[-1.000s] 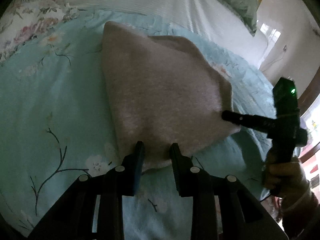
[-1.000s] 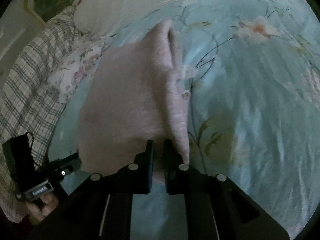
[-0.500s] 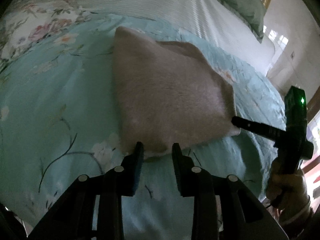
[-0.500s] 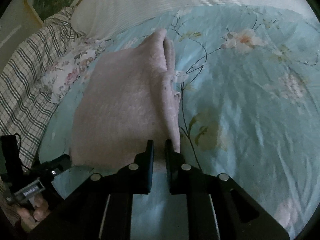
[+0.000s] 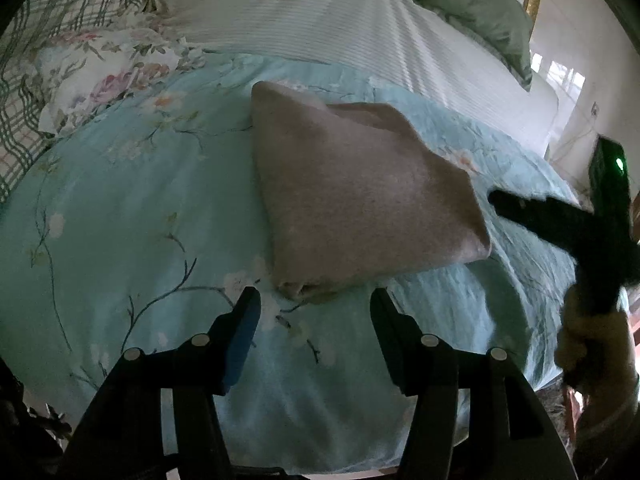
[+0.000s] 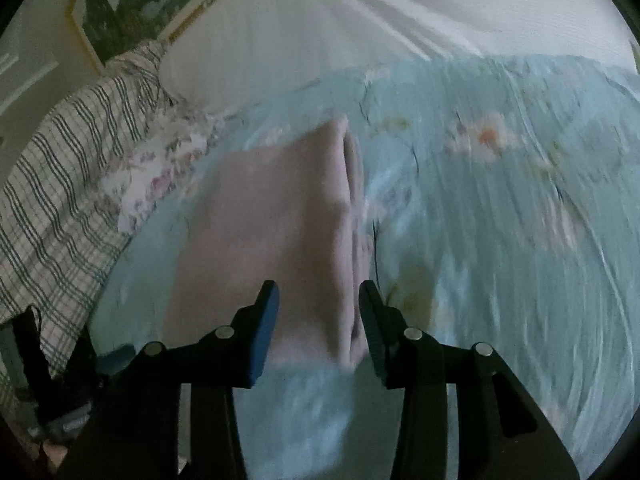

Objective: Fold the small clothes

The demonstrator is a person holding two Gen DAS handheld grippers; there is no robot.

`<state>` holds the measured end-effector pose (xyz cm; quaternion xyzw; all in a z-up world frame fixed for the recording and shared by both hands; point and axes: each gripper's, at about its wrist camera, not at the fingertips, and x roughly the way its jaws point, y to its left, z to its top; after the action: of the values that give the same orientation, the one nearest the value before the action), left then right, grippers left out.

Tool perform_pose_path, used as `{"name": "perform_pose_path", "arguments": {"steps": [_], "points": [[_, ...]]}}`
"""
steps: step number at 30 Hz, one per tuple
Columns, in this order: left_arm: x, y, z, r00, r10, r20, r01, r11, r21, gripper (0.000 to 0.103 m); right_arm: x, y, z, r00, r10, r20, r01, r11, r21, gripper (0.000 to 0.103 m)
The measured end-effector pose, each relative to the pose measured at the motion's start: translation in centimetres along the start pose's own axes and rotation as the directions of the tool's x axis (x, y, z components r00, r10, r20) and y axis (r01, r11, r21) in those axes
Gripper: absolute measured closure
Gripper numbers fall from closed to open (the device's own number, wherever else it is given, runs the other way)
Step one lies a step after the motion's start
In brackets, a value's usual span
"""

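Above the folded garment (image 5: 360,200), both tongs (image 5: 314,304) (image 6: 319,300) angle downward, jaws opening, empty.

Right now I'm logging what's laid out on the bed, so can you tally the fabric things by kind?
Folded pinkish-beige knit garment: 1
Light blue floral quilt: 1
White ribbed sheet: 1
Green-and-white plaid cloth: 1
White rose-print cloth: 1
Grey-green pillow: 1
Total: 6

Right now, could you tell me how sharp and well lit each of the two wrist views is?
Left wrist view: dim but fairly sharp, the folded pink garment and the floral bedspread read crisply; only the right gripper at the edge smears. Right wrist view: equally dim, motion-blurred throughout, the bedspread's print streaked; fisheye bending curves both.
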<state>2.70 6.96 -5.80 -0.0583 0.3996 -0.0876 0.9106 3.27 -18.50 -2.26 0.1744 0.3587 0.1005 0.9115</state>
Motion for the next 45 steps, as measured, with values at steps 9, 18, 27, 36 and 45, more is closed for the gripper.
{"name": "perform_pose_path", "arguments": {"steps": [9, 18, 27, 36, 45], "points": [[3.3, 2.1, 5.6, 0.999, 0.049, 0.005, -0.049, 0.998, -0.032, 0.043, 9.6, -1.3, 5.9, 0.988, 0.035, -0.153, -0.029, 0.999, 0.046, 0.087], [8.1, 2.3, 5.7, 0.99, 0.108, -0.092, -0.11, 0.994, -0.017, 0.043, 10.5, -1.7, 5.3, 0.988, -0.094, -0.126, 0.092, 0.996, -0.017, 0.065], [5.0, 3.0, 4.1, 0.995, 0.075, -0.069, -0.081, 0.994, -0.08, 0.029, 1.5, 0.0, 2.1, 0.999, -0.038, 0.002, 0.038, 0.999, 0.021, 0.025], [1.2, 1.8, -0.4, 0.99, 0.12, -0.076, -0.123, 0.992, -0.027, 0.022, -4.5, 2.5, -6.0, 0.992, -0.126, 0.015, 0.127, 0.983, -0.135, 0.0], [-1.8, 1.6, -4.7, 0.979, 0.178, -0.103, -0.176, 0.984, 0.032, 0.022, -6.1, 3.2, -10.6, 0.975, -0.212, -0.071, 0.198, 0.965, -0.173, 0.001]]}}
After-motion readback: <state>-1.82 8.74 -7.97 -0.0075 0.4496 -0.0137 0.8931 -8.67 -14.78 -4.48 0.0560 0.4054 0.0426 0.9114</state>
